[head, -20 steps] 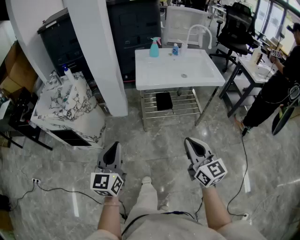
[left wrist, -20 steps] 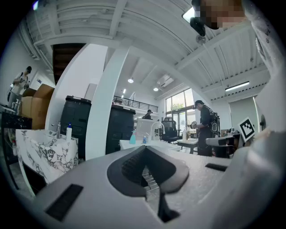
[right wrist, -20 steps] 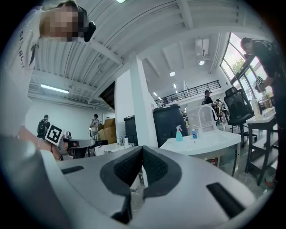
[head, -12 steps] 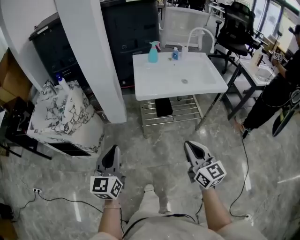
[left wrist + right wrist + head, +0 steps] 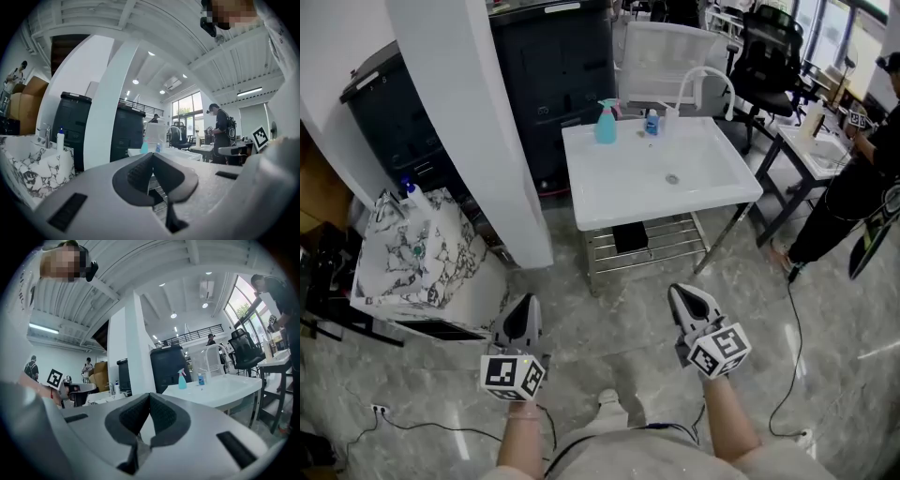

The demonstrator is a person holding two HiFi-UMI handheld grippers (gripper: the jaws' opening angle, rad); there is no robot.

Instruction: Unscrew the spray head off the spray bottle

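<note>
A light blue spray bottle (image 5: 606, 122) with a pink-tipped spray head stands upright at the back edge of a white sink table (image 5: 712, 192), far ahead of me. It also shows small in the right gripper view as the spray bottle (image 5: 181, 379) and in the left gripper view as the spray bottle (image 5: 144, 146). My left gripper (image 5: 523, 312) and right gripper (image 5: 682, 294) hang over the grey floor well short of the table, both shut and empty.
A small blue bottle (image 5: 651, 123) and a white curved tap (image 5: 705, 79) stand beside the spray bottle. A white pillar (image 5: 464, 122), a dark cabinet (image 5: 558, 70) and a marble-patterned box (image 5: 408, 262) are to the left. A person (image 5: 862, 178) stands by desks on the right. Cables lie on the floor.
The table, pillar and marble box have slid down and nearer in the head view as I walk forward. Both grippers keep their place in view, still shut.
</note>
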